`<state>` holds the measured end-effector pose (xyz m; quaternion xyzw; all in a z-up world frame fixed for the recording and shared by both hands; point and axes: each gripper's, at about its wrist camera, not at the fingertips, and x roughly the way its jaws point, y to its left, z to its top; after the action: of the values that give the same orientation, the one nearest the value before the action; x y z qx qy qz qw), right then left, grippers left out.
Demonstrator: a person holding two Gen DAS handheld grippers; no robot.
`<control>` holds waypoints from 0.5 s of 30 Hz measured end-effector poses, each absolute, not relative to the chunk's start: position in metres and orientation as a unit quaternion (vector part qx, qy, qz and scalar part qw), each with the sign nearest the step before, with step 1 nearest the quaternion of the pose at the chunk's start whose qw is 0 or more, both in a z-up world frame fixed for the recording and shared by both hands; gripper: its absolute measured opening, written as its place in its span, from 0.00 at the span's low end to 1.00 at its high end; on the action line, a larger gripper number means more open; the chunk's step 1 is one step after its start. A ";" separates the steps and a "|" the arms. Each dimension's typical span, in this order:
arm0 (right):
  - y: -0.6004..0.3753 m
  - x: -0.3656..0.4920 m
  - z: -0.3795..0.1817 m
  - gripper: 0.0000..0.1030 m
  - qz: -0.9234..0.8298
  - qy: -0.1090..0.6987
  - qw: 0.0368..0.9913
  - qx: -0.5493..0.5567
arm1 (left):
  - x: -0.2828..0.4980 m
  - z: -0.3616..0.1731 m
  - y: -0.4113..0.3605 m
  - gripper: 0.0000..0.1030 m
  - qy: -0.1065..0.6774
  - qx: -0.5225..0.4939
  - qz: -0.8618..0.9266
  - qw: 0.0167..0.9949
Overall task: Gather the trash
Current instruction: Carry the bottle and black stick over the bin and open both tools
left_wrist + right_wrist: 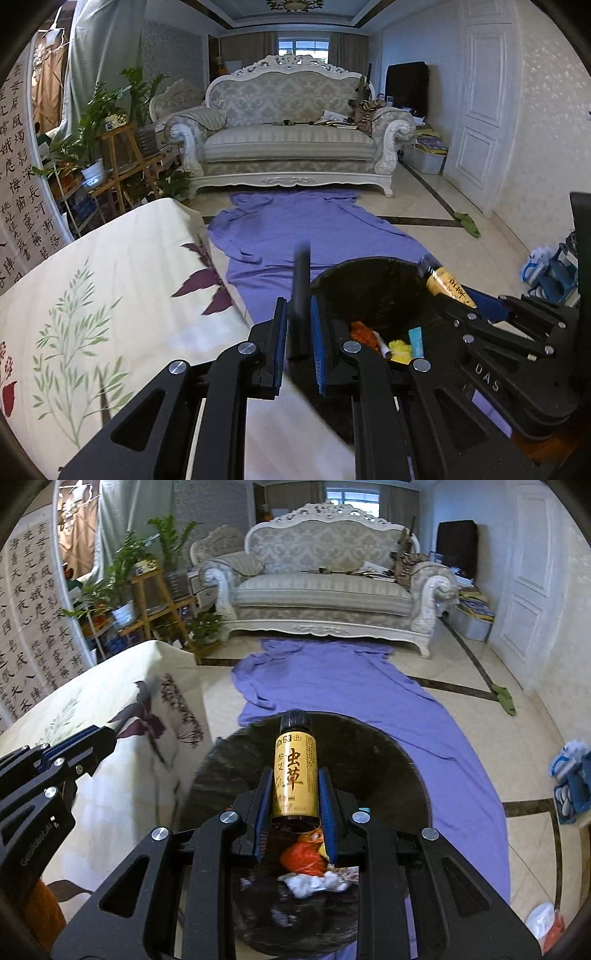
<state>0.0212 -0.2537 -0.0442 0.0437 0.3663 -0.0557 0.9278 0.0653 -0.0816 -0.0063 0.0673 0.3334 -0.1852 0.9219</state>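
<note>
My right gripper [294, 782] is shut on a gold-labelled bottle [295, 775] with a black cap and holds it over the open black trash bin [388, 768]. The bottle also shows in the left wrist view [448, 286], above the bin [369, 284]. Inside the bin lie orange, yellow, white and blue scraps [388, 341]. My left gripper [299, 317] is shut on a thin dark stick-like object [301, 291] beside the bin's left rim, at the edge of the floral-cloth table [110, 295].
A purple cloth [295, 229] lies spread on the tiled floor toward the white sofa [291, 136]. Plants on wooden stands [110, 147] stand at the left. A green rag [467, 223] lies by the white door. Blue bags [550, 269] sit at the right.
</note>
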 end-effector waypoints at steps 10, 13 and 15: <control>-0.278 0.016 -0.050 0.43 -0.086 0.357 0.928 0.063 | 0.065 -0.008 -0.086 0.63 0.325 0.070 -0.165 0.929; -0.279 0.014 -0.047 0.46 -0.090 0.352 0.929 0.064 | 0.062 -0.005 -0.084 0.70 0.320 0.068 -0.157 0.932; -0.279 0.011 -0.046 0.47 -0.091 0.350 0.930 0.064 | 0.059 -0.004 -0.084 0.70 0.319 0.066 -0.158 0.932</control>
<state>0.0115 -0.2794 -0.0457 0.0640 0.3504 -0.0907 0.9300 0.0592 -0.0843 -0.0042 0.0664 0.3193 -0.1579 0.9321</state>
